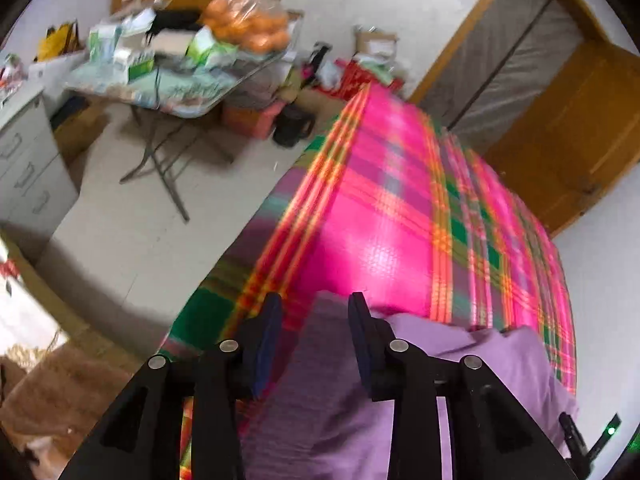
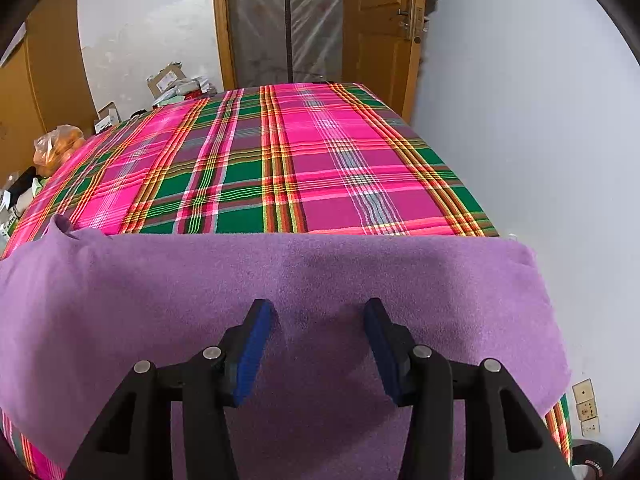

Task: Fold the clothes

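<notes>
Purple fleece garment point(image 2: 280, 300) lies flat across the near edge of the bed, on the pink-green plaid cover point(image 2: 280, 160). Right tongs point(image 2: 318, 312) gape wide, hovering over its middle, empty. Left tongs point(image 1: 314, 304) also wide apart, empty, above the garment's edge. Cluttered bench point(image 1: 176, 88) at 11 o'clock in left view.

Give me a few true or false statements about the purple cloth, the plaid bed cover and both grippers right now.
1. The purple cloth lies on a pink and green plaid cover. True.
2. The right gripper is clamped shut on the cloth. False: its jaws stand open above it.
3. The left gripper has its jaws open. True.
4. The cloth is rolled into a ball. False: it lies spread flat.
</notes>
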`<state>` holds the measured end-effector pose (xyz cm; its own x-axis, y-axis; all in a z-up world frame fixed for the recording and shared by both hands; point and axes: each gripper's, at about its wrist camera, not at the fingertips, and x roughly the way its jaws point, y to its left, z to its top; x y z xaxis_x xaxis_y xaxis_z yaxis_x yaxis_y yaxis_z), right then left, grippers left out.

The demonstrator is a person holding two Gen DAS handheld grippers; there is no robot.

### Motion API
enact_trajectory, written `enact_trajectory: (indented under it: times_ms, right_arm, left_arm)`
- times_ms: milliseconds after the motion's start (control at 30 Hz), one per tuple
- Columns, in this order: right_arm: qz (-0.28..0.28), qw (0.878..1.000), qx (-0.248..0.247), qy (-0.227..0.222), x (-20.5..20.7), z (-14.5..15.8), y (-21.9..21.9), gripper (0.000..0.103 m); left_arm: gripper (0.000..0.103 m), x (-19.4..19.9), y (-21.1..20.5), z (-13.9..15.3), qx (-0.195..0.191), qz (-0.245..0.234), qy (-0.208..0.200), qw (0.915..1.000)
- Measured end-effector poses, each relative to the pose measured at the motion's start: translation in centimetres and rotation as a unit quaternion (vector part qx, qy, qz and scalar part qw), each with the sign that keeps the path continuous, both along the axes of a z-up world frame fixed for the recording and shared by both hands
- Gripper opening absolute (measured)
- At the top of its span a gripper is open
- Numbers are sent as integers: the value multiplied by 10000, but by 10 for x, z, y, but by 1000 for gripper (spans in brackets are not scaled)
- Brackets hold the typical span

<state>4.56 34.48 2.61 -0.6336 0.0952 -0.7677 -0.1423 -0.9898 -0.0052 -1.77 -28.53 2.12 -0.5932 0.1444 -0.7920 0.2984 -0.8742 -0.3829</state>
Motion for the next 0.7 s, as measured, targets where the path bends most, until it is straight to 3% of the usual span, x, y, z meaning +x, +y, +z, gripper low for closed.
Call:
enact_trajectory:
  times_ms: [100, 200, 300, 533, 700]
  right_arm:
    - [-16, 10000, 22, -7, 0, 0, -1, 50]
    - [-46, 10000, 42, -13, -1, 0, -2, 50]
    - [-78, 10000, 51, -17, -1, 1, -2, 50]
    - [-162, 9998, 85, -27, -2, 0, -4, 51]
    - [-227, 9997, 106, -34, -3, 0, -5, 51]
  left_arm:
    - [35, -5, -15, -16, 818, -13, -175, 9965]
    - [36, -6, -19, -24, 1372, -166, -177, 9903]
    - [35, -6, -20, -27, 1553, -300, -167, 9873]
    - [36, 10, -23, -28, 2368, -355, 36, 9709]
    - [35, 20, -8, -26, 2487, -601, 61, 9667]
